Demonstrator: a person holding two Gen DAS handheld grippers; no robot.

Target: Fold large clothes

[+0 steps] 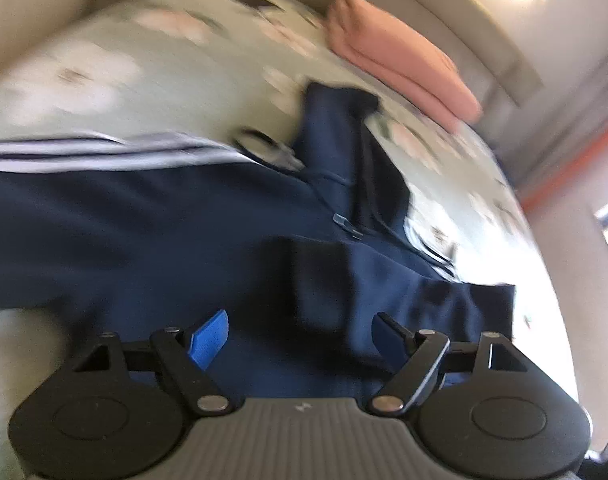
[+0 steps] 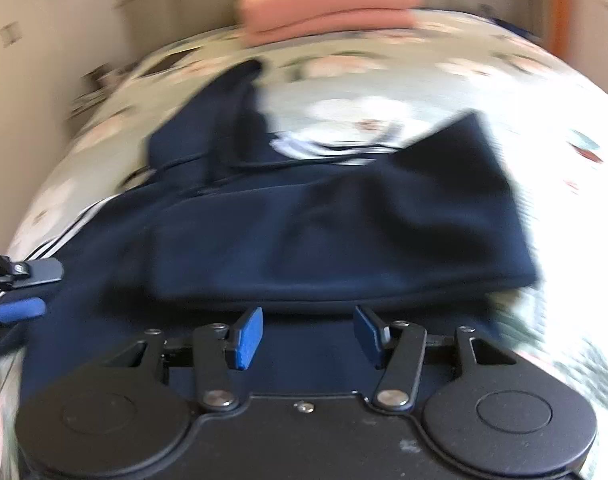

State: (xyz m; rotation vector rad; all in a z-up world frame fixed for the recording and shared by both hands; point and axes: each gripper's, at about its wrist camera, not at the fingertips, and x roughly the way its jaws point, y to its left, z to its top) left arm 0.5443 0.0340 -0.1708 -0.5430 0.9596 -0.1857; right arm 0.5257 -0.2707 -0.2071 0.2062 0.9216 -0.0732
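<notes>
Hovering both claws wide and empty over the navy garment (image 2: pixel 288 240) on the bed (image 2: pixel 423 84): right claw (image 2: pixel 307 336) at its near folded edge, left claw (image 1: pixel 304 340) over the body. I'd pinch a corner each and fold evenly toward 12 o'clock, short of the pink stack (image 2: pixel 327 4). No containers in sight

Both views are smeared by motion blur. The print on the bedspread (image 1: pixel 104 80) shows only as pale blotches, and its pattern cannot be made out. The navy garment (image 1: pixel 144 232) runs off the left edge of the left wrist view, and its near part is hidden behind the gripper body. Small dark items at the bed's far left (image 2: pixel 100 76) are too blurred to identify.
</notes>
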